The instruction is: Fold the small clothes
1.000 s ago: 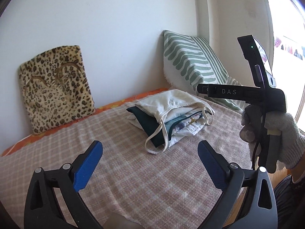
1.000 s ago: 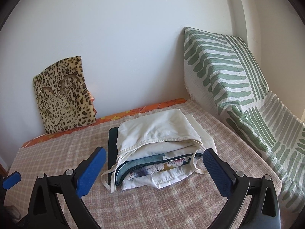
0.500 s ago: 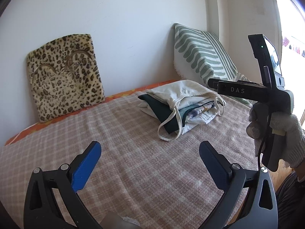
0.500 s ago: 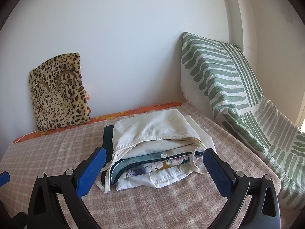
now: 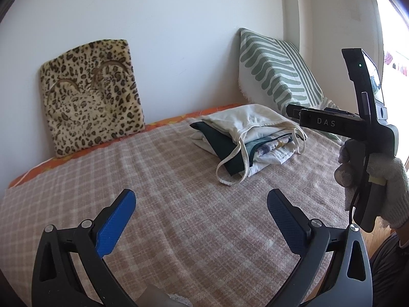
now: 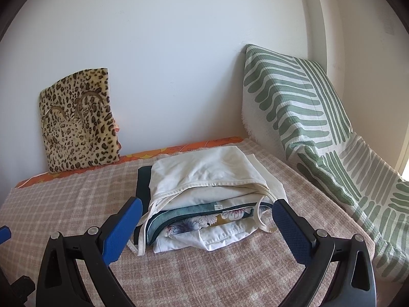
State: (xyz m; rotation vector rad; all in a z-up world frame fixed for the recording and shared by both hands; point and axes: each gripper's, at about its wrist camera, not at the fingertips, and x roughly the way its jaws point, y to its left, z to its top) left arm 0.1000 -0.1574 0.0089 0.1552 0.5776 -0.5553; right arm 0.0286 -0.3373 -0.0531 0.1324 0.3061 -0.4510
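Observation:
A stack of folded small clothes (image 6: 204, 197) lies on the pink checked blanket (image 6: 204, 276): a cream strappy top on top, then dark green, floral and white pieces. In the left wrist view the same stack (image 5: 248, 138) sits at the far right of the bed. My right gripper (image 6: 207, 212) is open, just in front of the stack, holding nothing. My left gripper (image 5: 202, 204) is open over bare blanket (image 5: 166, 192), well short of the stack. The right gripper's body (image 5: 363, 138), held by a gloved hand (image 5: 388, 192), shows at the right of the left wrist view.
A leopard-print cushion (image 6: 79, 120) leans on the white wall at the back left. A green-and-white striped pillow (image 6: 306, 117) stands at the right end of the bed. An orange sheet edge (image 6: 179, 149) runs along the wall. The left gripper's blue tip (image 6: 4, 232) shows at far left.
Both grippers have pulled back and shifted a little, so the stack looks slightly farther off in the left wrist view. Both stay open; the stack has not moved.

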